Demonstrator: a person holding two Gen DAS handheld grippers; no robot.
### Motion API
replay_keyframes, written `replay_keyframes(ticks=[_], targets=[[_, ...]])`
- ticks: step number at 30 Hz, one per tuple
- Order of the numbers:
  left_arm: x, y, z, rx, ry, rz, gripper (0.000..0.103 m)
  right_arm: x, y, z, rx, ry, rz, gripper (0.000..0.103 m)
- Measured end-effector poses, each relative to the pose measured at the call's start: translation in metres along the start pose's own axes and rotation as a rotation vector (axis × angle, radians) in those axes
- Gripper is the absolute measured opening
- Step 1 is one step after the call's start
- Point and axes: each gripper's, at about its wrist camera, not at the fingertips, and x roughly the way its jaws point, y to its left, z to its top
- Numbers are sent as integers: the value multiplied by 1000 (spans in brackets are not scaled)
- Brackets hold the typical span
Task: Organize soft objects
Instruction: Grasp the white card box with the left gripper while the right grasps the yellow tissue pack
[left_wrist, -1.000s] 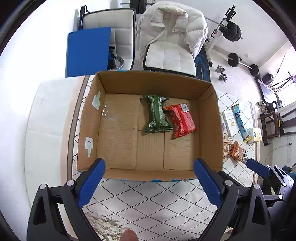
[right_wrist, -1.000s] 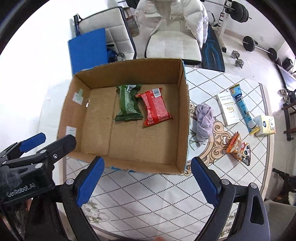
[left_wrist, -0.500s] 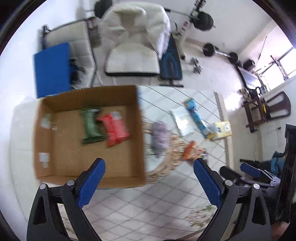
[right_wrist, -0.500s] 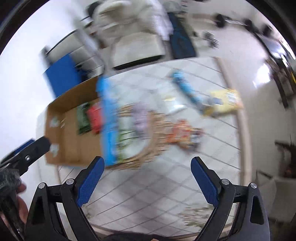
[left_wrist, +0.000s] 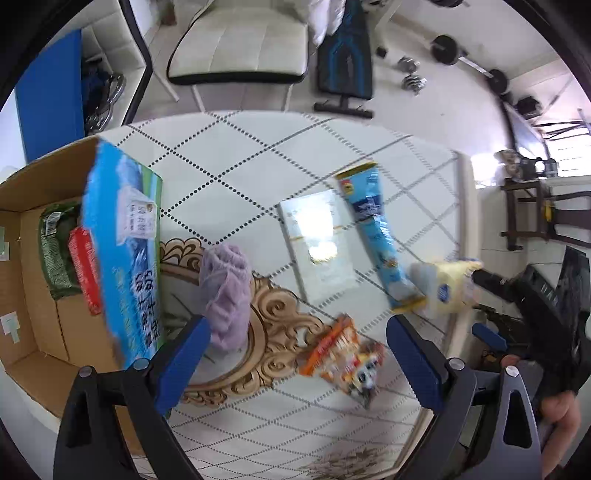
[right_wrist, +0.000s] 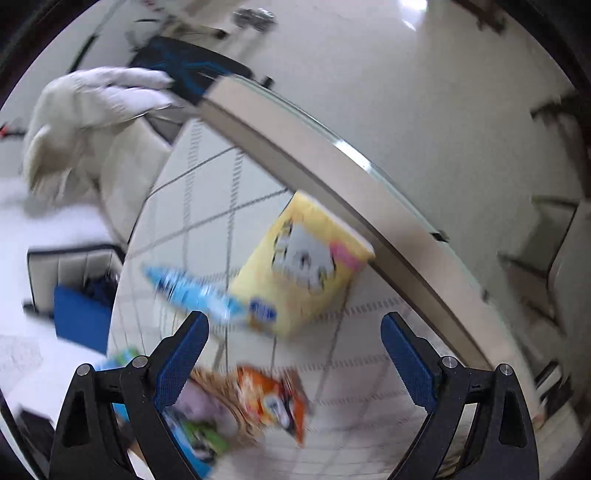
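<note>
Through the left wrist view, my left gripper (left_wrist: 297, 356) hangs wide open and empty above the purple cloth (left_wrist: 225, 295) beside the cardboard box (left_wrist: 33, 325). Right wrist view: my right gripper (right_wrist: 293, 352), equally open and empty, faces the yellow tissue pack (right_wrist: 303, 266); I judge closing on it comes next.

My left view is bright and mostly sharp, with glare on the white booklet (left_wrist: 320, 240) and daylight at the far-right window (left_wrist: 569, 166). My right view is heavily motion-blurred. Fisheye bending and dark corners frame both.
</note>
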Motion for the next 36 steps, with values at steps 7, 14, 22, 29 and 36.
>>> replay_keyframes(ticks=[7, 14, 22, 29, 36], targets=[[42, 1, 25, -11, 71, 41, 98, 42, 19, 18, -132, 107, -115, 76], [78, -20, 39, 36, 135, 59, 98, 51, 55, -31, -665, 90, -427, 75], [112, -34, 44, 81, 159, 135, 83, 56, 37, -23, -597, 95, -388, 76], [108, -35, 18, 200, 86, 190, 60, 58, 34, -31, -677, 92, -429, 70], [103, -27, 9, 214, 47, 201, 55, 69, 37, -25, -633, 37, -452, 65]])
